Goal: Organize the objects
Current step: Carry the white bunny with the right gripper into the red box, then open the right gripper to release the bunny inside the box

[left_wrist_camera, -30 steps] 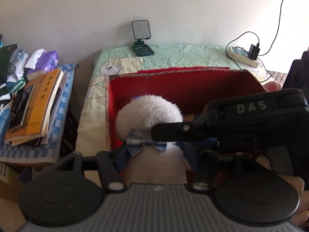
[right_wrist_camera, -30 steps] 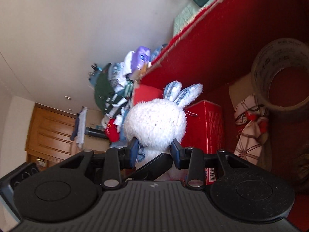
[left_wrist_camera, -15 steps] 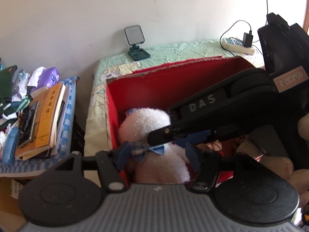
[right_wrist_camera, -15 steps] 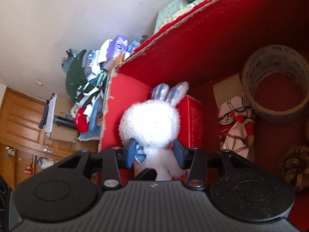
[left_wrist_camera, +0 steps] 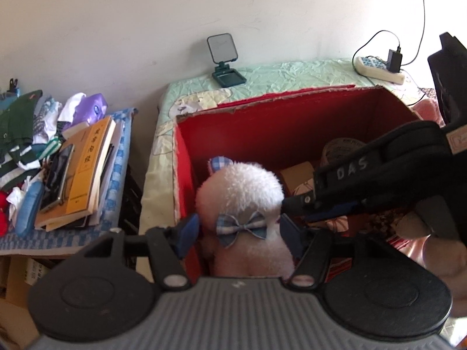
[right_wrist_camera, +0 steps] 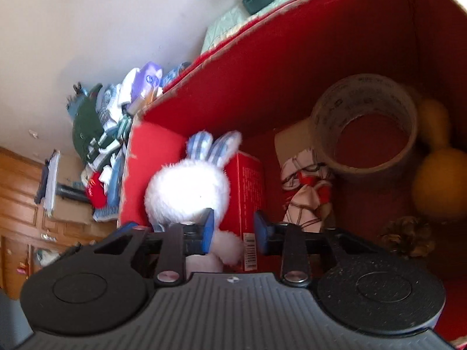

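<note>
Plush rabbit (left_wrist_camera: 239, 192), white and fuzzy with checked blue ears and a bow, sits in the red cardboard box's (left_wrist_camera: 292, 122) near left corner. Left claw (left_wrist_camera: 238, 233), pitched downward, straddles its body, blue pads slightly parted and not pressing. Right claw (right_wrist_camera: 232, 230), jaws just closed narrower and empty, hangs beside the rabbit's rump. Farther in lie a tape roll (right_wrist_camera: 364, 122), patterned cloth (right_wrist_camera: 306, 192) and pinecone (right_wrist_camera: 405, 236).

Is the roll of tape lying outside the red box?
No. In the right wrist view the roll of tape sits inside the red box, beside a folded patterned cloth and a pine cone.
</note>
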Demonstrator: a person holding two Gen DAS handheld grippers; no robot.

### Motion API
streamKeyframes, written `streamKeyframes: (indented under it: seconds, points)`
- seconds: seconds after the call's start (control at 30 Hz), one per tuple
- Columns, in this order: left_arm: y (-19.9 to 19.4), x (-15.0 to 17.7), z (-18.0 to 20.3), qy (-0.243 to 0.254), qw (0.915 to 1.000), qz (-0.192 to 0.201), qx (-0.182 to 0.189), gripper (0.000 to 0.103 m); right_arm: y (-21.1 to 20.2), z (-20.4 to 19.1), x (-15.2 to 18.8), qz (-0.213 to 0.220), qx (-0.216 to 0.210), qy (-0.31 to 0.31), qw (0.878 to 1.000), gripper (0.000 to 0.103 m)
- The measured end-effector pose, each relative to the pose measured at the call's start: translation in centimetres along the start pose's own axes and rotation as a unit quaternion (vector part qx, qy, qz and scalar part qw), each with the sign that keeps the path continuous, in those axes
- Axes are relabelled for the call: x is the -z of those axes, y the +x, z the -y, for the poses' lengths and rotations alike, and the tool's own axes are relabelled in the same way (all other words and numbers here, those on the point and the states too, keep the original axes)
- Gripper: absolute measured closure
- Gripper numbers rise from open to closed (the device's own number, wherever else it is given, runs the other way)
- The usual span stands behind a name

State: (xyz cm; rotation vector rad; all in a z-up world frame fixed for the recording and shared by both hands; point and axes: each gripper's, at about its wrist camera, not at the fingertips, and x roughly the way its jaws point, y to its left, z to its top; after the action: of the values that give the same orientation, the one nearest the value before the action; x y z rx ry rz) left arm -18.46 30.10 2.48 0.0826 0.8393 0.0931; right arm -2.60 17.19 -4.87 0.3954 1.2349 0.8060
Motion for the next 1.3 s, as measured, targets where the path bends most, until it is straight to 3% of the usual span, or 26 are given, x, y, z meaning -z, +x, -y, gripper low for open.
streamKeyframes:
  seconds: [0.17, 0.3, 0.47, 0.8, 1.07, 1.3]
  points:
    - [0.2, -0.4, 0.7, 0.005, 0.9997, -0.018, -0.015, 0.035, 0.7, -1.3, 0.2, -0.005, 0.004, -0.031, 0.999, 0.077]
    - [0.2, -0.8, 0.6, -0.01, 0.9993, -0.031, -0.017, 0.035, -0.2, -0.5, 0.2, 0.002, -0.008, -0.022, 1.0, 0.073]
    - [0.3, -1.1, 0.8, -0.022, 0.9986, -0.041, -0.026, 0.033, -1.2, -0.8, 0.9, 0.027, 0.017, -0.036, 0.999, 0.067]
    - [0.6, -1.1, 1.4, -0.023, 0.9983, -0.04, -0.037, 0.028, -1.9, -0.4, 1.6, 0.052, 0.044, -0.064, 0.996, 0.065]
    - [0.7, -0.7, 2.2, -0.004, 0.998, -0.037, -0.052, 0.028, -1.7, -0.2, 2.1, 0.069, 0.072, -0.103, 0.99, 0.057]
    - [0.7, -0.8, 1.9, -0.012, 0.9983, -0.037, -0.044, 0.027, -1.9, 0.0, 2.2, 0.081, 0.062, -0.105, 0.989, 0.055]
